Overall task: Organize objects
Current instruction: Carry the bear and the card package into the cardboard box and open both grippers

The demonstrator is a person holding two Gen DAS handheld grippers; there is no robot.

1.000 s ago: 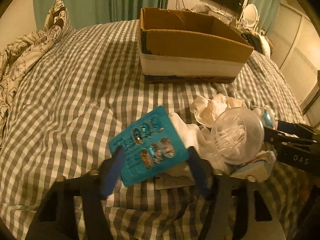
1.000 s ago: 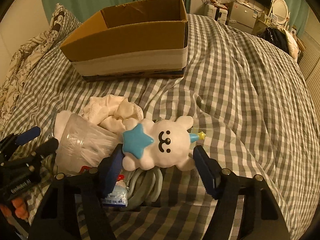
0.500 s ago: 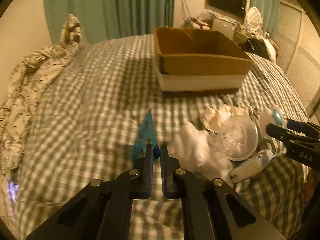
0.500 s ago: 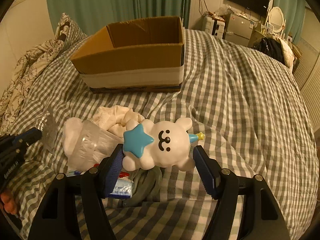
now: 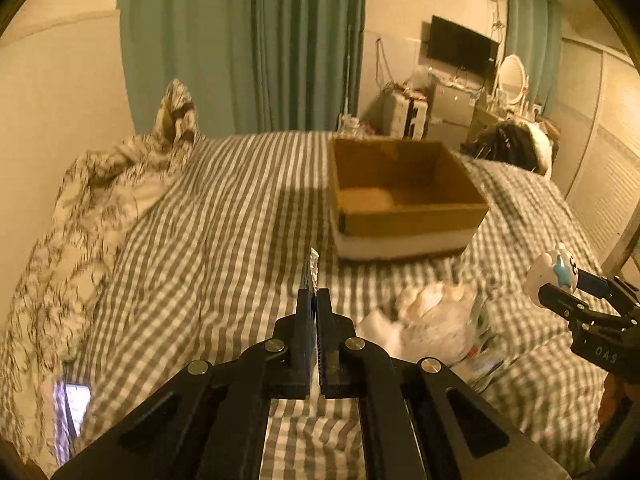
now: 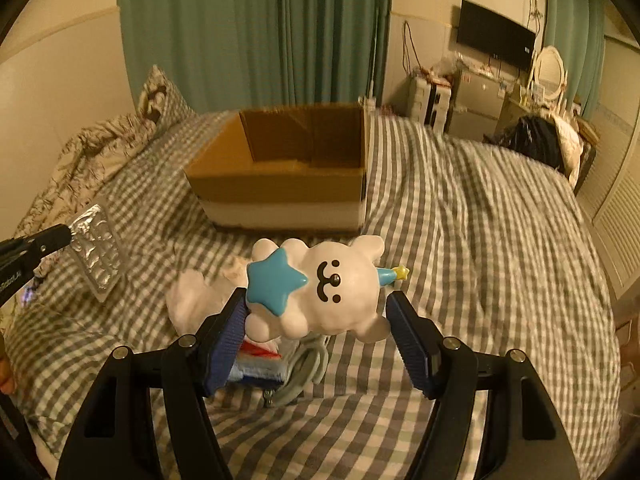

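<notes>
Left gripper (image 5: 316, 300): jaws closed on a blister pack (image 5: 312, 268), seen edge-on in the left wrist view, standing upright out of the jaw tips. The right wrist view shows the same pack's foil side (image 6: 96, 254) at left, held in the air above the bed. Right gripper (image 6: 316, 320): jaws clamped on a white plush toy (image 6: 320, 288) from both sides; the toy has a blue star on its left side, a black face mark, and a small yellow-tipped piece at its right. The toy is lifted clear of the checked bed cover (image 6: 480, 240). Open cardboard box (image 6: 288, 168) sits on the bed beyond both grippers, flaps up, its lower wall banded white; the part of its floor that is visible is bare. Below the toy, lying on the cover: a white crumpled cloth (image 6: 196, 300), a red-white-blue packet (image 6: 260, 364), and a grey-green looped cord (image 6: 304, 372). Patterned bedding (image 5: 80, 220) is bunched along the bed's left edge. Green curtains (image 5: 248, 40) hang behind the bed.
</notes>
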